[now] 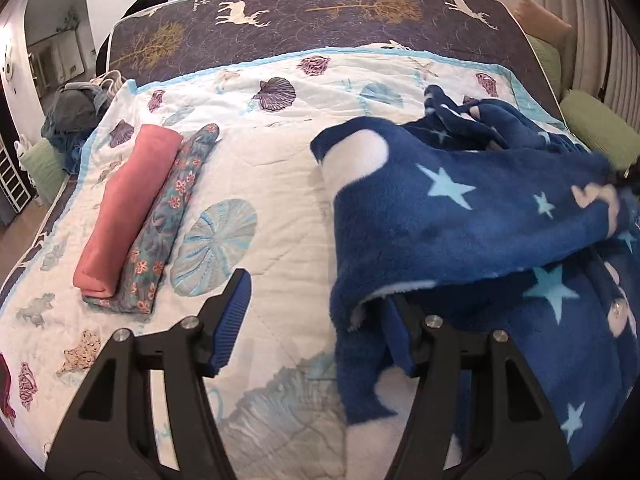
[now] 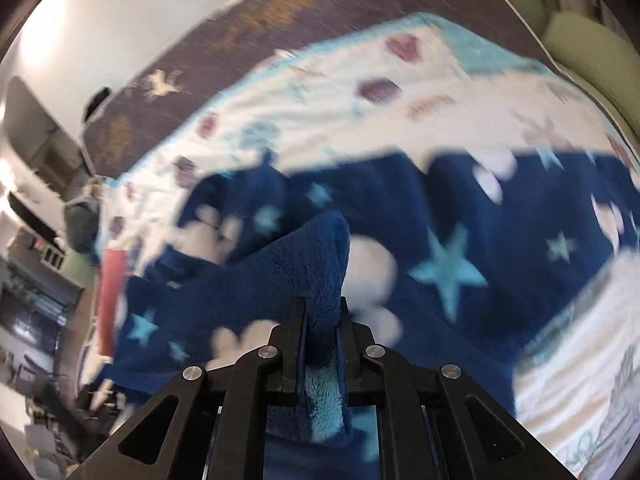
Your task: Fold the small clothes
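Leftmost lay a pink folded cloth (image 1: 128, 208), touching a floral folded cloth (image 1: 168, 220) — both on the shell-print quilt (image 1: 280, 184). Next, the left gripper (image 1: 316, 320), jaws apart, fleece draped over one finger. Rightmost, the blue star fleece garment (image 1: 460, 208) — right gripper (image 2: 322, 320) clamped on a fold.

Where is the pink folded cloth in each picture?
Left wrist view: the pink folded cloth lies at the left on the seashell quilt, beside a flowery folded cloth.
Right wrist view: a blurred pink strip at the left edge, partly behind the blue star fleece.
Shared landmark: the blue star fleece.
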The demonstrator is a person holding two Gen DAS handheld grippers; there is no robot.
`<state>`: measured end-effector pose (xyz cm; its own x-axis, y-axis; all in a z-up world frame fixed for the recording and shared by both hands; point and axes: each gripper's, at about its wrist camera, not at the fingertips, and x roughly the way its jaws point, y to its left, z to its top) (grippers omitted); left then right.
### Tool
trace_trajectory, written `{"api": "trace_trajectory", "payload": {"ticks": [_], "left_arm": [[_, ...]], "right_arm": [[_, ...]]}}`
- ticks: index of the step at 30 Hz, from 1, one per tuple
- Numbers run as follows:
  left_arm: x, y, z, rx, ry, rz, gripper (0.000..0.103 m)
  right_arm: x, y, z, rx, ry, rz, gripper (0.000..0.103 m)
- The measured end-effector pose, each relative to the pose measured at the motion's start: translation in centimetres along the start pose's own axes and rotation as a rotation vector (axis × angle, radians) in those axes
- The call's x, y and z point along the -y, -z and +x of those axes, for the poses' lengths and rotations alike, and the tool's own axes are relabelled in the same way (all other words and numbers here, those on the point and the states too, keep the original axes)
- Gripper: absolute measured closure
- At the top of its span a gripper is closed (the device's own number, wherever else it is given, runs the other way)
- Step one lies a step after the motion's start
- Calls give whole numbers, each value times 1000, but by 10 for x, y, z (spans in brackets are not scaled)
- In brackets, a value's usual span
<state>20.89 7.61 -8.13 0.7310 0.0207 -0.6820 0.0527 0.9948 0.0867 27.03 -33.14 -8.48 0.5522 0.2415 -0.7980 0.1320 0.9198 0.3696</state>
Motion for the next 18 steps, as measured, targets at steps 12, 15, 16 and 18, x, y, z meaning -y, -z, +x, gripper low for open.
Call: {"api": "trace_trajectory", "payload": {"ticks": [12, 15, 16, 18], "left_arm": [[-7, -4, -46, 75, 85, -21, 39], [-3, -15, -56, 98, 152, -47, 39], [2, -21, -54, 91, 173, -51, 39], [17, -33, -43, 84, 194, -44, 39]], "right_arm": [[13, 13, -22, 13, -7, 5, 81], [3, 23, -31, 14, -67, -34, 79], [-7, 29, -34, 7, -117, -75, 82], [-24, 39, -32, -25, -216, -127, 85]]}}
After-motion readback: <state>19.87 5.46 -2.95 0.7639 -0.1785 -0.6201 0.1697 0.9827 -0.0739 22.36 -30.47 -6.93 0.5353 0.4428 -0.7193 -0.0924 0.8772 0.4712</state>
